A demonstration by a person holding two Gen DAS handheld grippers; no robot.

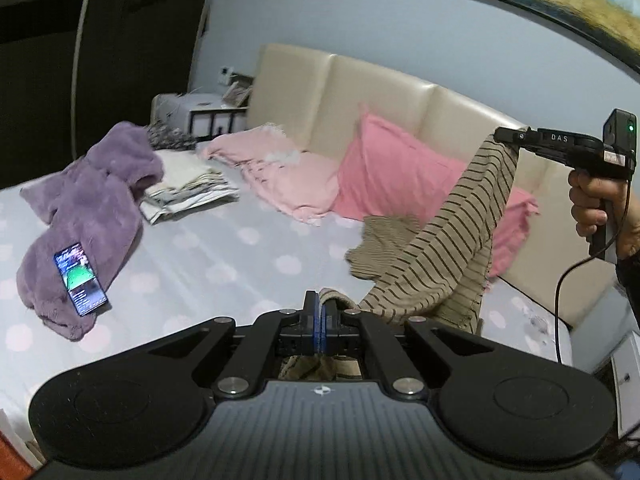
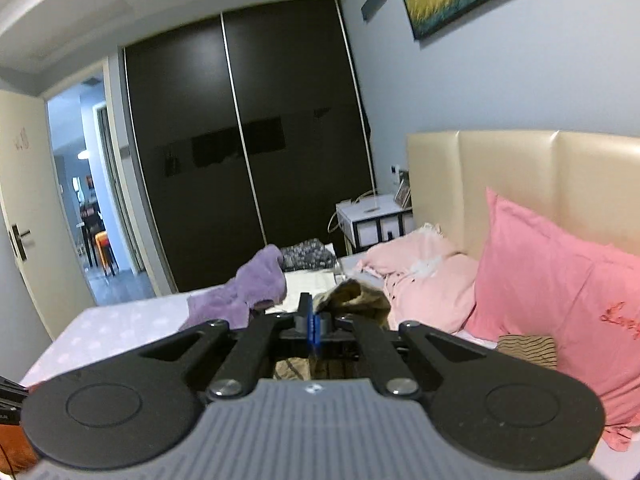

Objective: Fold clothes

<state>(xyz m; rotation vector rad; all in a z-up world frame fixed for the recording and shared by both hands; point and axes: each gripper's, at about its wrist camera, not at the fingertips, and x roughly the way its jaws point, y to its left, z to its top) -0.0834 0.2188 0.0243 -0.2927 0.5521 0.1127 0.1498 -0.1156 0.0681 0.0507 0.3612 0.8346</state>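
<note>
A: Where is the striped garment [image 1: 440, 252]?

B: Lifted above the bed [image 1: 208, 256], near its head end by the headboard [image 1: 384, 92]. It hangs stretched between both grippers, and its free part droops in front of the pink pillow [image 1: 384, 176].

A: And the left gripper [image 1: 321, 312]?

B: Clenched on one edge of the fabric, jaws pressed together with cloth bunched between and under them.

A: The right gripper [image 1: 505, 135]?

B: Held higher in a hand [image 1: 592, 204], pinching the garment's upper corner; its own view shows cloth gathered at the closed jaws.

A: What else lies on the bed?

B: A purple fleece [image 1: 84, 216] toward the left edge with a lit phone [image 1: 80, 278] on it, a folded pale stack [image 1: 188, 192] beside it, and a light pink blanket [image 1: 272, 172] by the headboard.
</note>
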